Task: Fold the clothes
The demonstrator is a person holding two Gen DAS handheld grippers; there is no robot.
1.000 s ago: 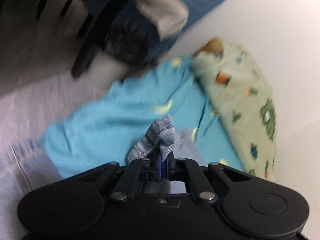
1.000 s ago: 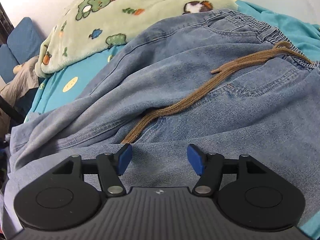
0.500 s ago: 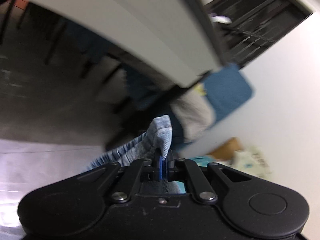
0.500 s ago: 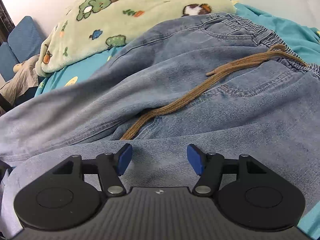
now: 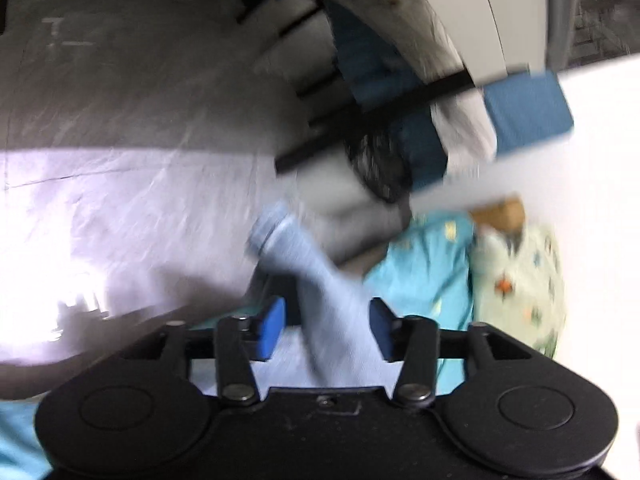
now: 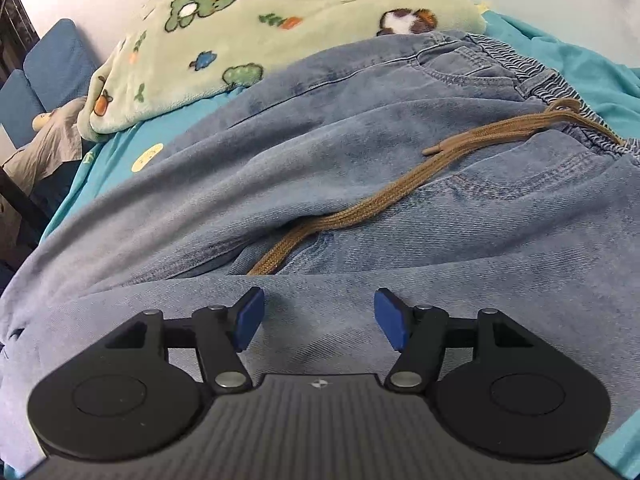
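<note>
Blue jeans [image 6: 360, 168] with a brown drawstring [image 6: 400, 196] lie spread on a turquoise bed sheet [image 6: 592, 68]. My right gripper [image 6: 320, 316] is open and empty, its blue pads low over the denim. In the blurred left wrist view, my left gripper [image 5: 326, 328] is open, and a loose end of the jeans [image 5: 316, 280] stands up between its pads, ungripped.
A pale green cartoon-print blanket [image 6: 280, 24] lies at the far side of the bed, also in the left wrist view [image 5: 520, 280]. A blue chair with grey cloth [image 5: 460, 128] stands beyond the bed end. Grey floor [image 5: 120, 120] lies to the left.
My left gripper swung up and back down, then opened and let go of the jeans end it was holding. My right gripper stayed open over the denim, which shifted slightly.
</note>
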